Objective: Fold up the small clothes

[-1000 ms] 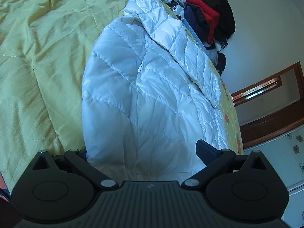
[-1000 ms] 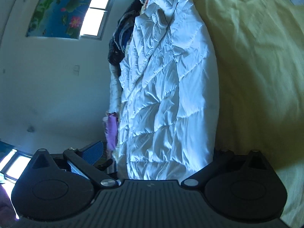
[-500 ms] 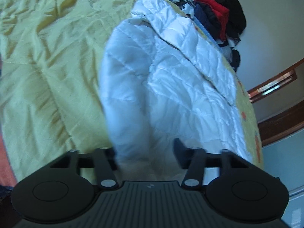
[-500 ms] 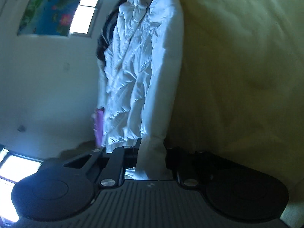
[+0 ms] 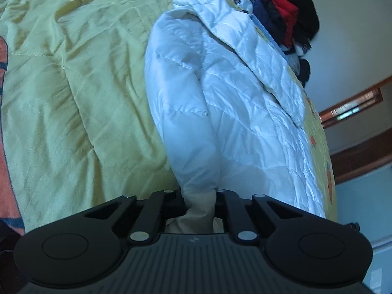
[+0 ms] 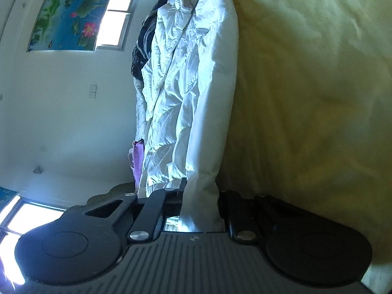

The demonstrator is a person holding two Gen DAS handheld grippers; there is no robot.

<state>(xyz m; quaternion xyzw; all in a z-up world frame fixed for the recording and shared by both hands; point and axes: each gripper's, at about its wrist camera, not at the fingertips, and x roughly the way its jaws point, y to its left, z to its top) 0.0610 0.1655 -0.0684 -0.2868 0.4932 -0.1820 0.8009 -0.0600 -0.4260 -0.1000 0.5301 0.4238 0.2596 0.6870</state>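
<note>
A white quilted puffer jacket (image 5: pixel 232 93) lies stretched out on a yellow bedspread (image 5: pixel 73 85). In the left wrist view my left gripper (image 5: pixel 199 196) is shut on the jacket's near edge, and the fabric bunches up into a ridge between the jaws. The right wrist view shows the same jacket (image 6: pixel 191 85) from its other side. There my right gripper (image 6: pixel 199 196) is shut on a pinched fold of its hem. Both sets of fingertips are mostly buried in the white fabric.
A heap of red, black and dark blue clothes (image 5: pixel 286 17) sits at the far end of the bed by the wall. Dark and purple garments (image 6: pixel 138 156) lie beyond the jacket in the right view. A wooden frame (image 5: pixel 352 105) stands at the bedside.
Both grippers stood open around the jacket's edge a second ago. They have since shut on the fabric, which now rises in a pinched fold at each gripper.
</note>
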